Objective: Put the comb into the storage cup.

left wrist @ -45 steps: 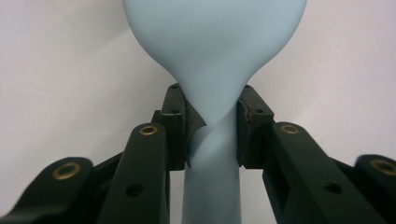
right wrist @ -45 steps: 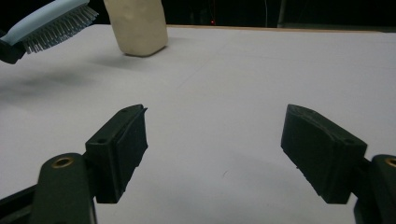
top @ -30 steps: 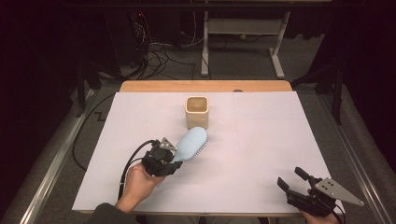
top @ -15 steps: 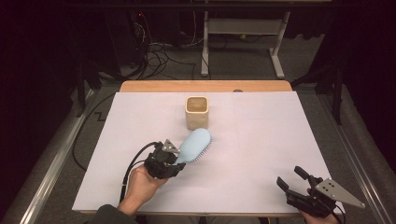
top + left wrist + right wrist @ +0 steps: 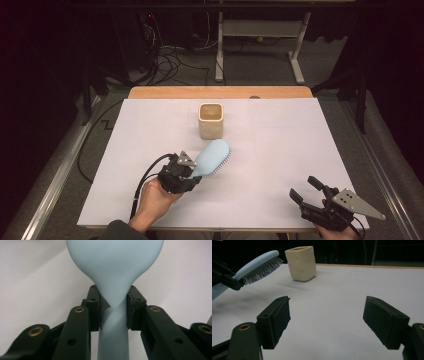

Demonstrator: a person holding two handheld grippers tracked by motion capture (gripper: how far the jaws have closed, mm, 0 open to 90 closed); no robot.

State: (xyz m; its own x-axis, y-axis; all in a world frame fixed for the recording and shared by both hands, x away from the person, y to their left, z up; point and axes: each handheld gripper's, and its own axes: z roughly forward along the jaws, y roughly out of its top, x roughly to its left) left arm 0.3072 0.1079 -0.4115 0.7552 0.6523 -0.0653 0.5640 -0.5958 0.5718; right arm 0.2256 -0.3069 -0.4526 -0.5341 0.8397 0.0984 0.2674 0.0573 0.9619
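The left gripper [image 5: 197, 169] now carries the blue hairbrush [image 5: 212, 157] a little more forward, so the brush head is closer to the beige cup [image 5: 210, 120] than one second ago, and it points slightly more upward.

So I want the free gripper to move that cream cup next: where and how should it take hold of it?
Probably across the cream cup's flat opposite walls, near the open rim, coming from above with the right gripper, whose jaws stand open and empty. The cup stands upright, squarish, with no handle visible, and bare table surrounds it. The left gripper is shut on the blue hairbrush nearby.
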